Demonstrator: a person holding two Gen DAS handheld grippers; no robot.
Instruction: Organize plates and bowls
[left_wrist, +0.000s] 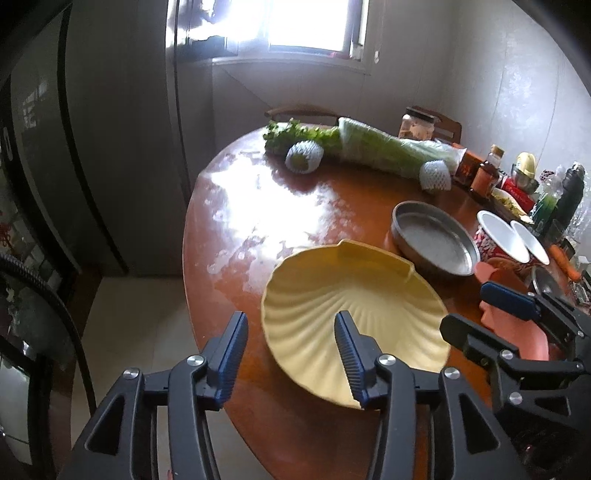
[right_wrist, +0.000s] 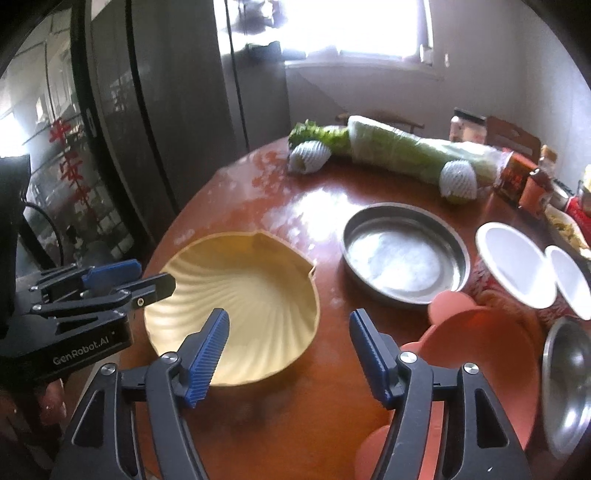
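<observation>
Left tool (left_wrist: 291, 354) and right tool (right_wrist: 288, 354), both spread and empty, flank one yellow shell plate (right_wrist: 236, 306) lying on the desk (right_wrist: 295, 413). Rightward: one steel pan (right_wrist: 404, 254), one pink plate (right_wrist: 480, 354), two red bowls (right_wrist: 513, 266). Nothing appears stacked; sorting seems mostly undone.

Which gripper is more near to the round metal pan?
Right. The right gripper is over the table just before the metal pan; the left gripper is beyond the yellow plate, farther away.
</observation>
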